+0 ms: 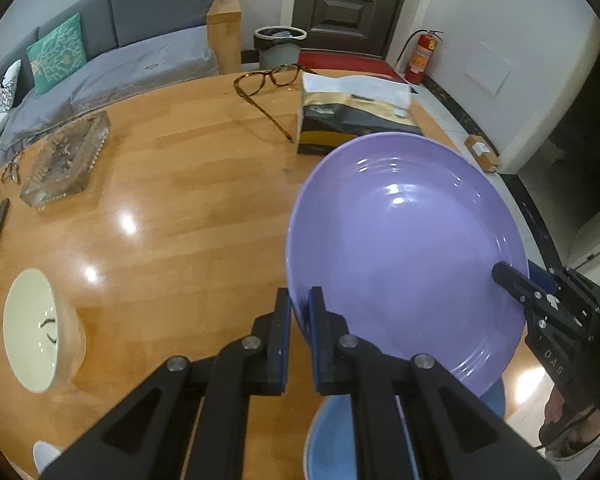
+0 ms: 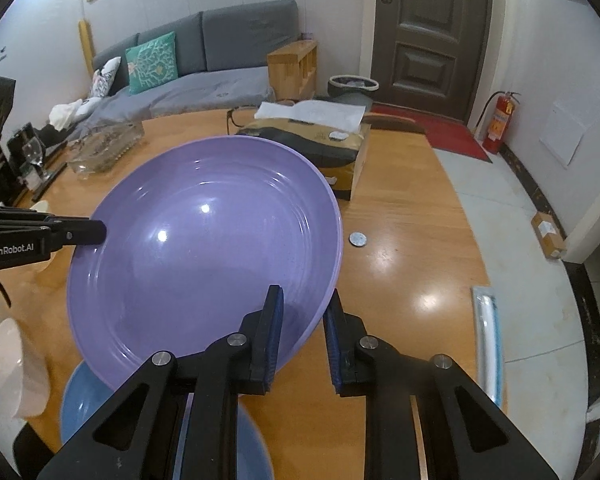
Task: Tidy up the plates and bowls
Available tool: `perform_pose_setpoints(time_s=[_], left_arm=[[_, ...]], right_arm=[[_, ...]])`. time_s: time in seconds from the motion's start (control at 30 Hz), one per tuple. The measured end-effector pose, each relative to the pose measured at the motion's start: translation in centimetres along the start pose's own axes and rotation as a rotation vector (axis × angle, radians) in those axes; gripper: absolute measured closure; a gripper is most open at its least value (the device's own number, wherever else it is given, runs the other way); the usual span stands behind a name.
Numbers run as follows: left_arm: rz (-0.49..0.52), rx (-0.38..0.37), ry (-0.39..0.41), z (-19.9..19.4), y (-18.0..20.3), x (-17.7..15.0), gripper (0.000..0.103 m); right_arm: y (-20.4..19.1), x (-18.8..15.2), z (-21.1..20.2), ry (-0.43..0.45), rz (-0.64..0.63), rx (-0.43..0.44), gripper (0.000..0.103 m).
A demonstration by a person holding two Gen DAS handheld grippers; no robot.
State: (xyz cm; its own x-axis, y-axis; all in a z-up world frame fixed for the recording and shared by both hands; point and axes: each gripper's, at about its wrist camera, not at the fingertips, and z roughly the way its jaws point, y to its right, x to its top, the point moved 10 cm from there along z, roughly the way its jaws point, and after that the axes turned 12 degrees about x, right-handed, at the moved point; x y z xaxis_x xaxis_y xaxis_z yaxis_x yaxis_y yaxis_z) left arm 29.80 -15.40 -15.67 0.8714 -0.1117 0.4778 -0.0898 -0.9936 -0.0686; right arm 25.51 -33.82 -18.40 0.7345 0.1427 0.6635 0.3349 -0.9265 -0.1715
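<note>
- Your left gripper [image 1: 299, 304] is clamped on the near rim of the purple plate [image 1: 408, 256], one pad under the rim and one inside it.
- Your right gripper [image 2: 303, 312] bites the same purple plate [image 2: 204, 264] on the opposite edge; the rim sits between its blue pads.
- From your left gripper, the other gripper's black finger shows at the plate's far right edge, lying over the rim.
- The plate hangs between both grippers, tilted, its hollow facing you, clear of the wooden table [image 1: 172, 208].
- Right under the plate, close to your grippers, a blue plate [image 2: 84, 404] lies flat on the table.
- Off to the left of your left gripper sits a white bowl [image 1: 36, 328], tipped onto its side, well apart from the purple plate.
- Beyond the plate from your left gripper stands a black and gold box [image 1: 352, 120] with papers on top, and a pair of glasses [image 1: 268, 84] beside it.
- A glass tray [image 1: 68, 160] lies far ahead and to the left.
- Just ahead of your right gripper, a small round silver disc [image 2: 358, 239] lies on the table beside the plate's edge.
</note>
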Motion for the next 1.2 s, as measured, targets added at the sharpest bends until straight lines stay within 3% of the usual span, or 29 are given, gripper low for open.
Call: perform_pose_setpoints(time_s=[0.53, 1.2], left_arm=[[0.075, -0.033, 0.021, -4.9, 1.0, -6.2, 0.095], [0.143, -0.036, -0.040, -3.3, 2.1, -11.0, 0.095]], right_arm=[[-3.5, -5.7, -7.0, 0.002, -0.036, -0.015, 0.086], [-3.8, -11.2, -6.6, -0.070, -0.003, 0.018, 0.086]])
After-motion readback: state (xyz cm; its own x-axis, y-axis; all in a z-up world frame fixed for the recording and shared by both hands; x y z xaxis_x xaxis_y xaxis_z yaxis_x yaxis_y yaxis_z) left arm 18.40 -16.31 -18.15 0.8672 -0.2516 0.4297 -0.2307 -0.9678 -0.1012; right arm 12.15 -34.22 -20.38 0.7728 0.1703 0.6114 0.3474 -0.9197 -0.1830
